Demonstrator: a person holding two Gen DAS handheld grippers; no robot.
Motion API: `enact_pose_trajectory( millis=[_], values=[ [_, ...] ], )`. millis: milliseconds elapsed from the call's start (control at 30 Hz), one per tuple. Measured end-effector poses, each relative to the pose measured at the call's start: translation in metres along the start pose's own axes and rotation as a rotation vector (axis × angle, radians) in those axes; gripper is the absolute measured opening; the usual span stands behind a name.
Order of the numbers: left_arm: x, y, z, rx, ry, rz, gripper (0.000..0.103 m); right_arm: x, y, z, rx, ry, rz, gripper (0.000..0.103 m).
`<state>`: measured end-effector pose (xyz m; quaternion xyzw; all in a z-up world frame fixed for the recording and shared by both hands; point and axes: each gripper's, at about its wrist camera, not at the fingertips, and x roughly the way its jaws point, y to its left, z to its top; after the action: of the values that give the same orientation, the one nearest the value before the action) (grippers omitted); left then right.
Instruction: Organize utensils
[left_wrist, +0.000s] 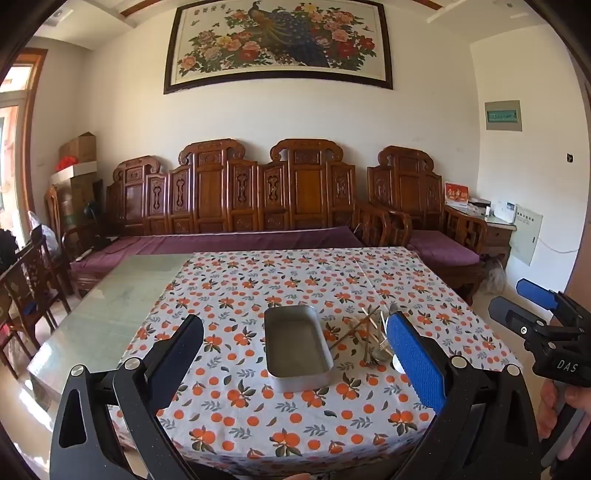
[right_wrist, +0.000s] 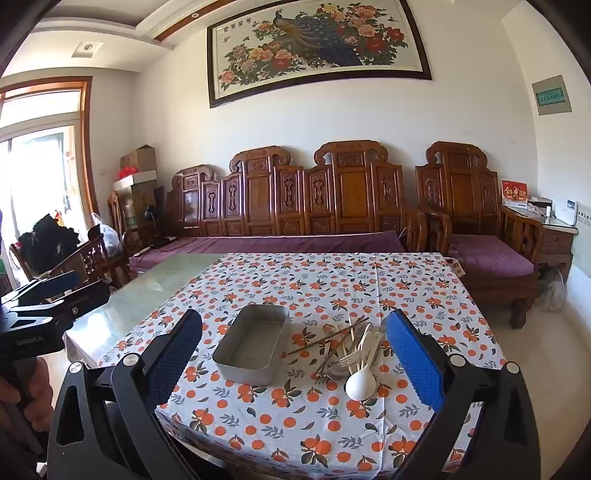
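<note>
Left gripper and right gripper are held spread above the table's near edge, metal tray mid-table, utensil pile beside it.

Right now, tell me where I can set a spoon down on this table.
Free patches: the tablecloth beyond the metal tray, the near strip in front of it, and the bare glass tabletop to the cloth's left. Crowded: right of the tray, where chopsticks, forks and a white spoon lie piled.

A table under an orange-print cloth bears a metal tin and heaped utensils, perhaps including chopsticks.
</note>
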<state>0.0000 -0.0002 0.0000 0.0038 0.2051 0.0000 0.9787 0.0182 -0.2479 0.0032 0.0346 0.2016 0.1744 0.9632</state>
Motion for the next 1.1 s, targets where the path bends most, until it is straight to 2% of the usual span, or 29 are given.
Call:
enact_pose_trajectory(
  millis=[1100],
  values=[
    [0.0002,0.0017,-0.0017,-0.008,-0.01,-0.003,0.096,-0.0016,0.0016,0.0026,0.001,-0.008,0.003,0.1]
  ],
)
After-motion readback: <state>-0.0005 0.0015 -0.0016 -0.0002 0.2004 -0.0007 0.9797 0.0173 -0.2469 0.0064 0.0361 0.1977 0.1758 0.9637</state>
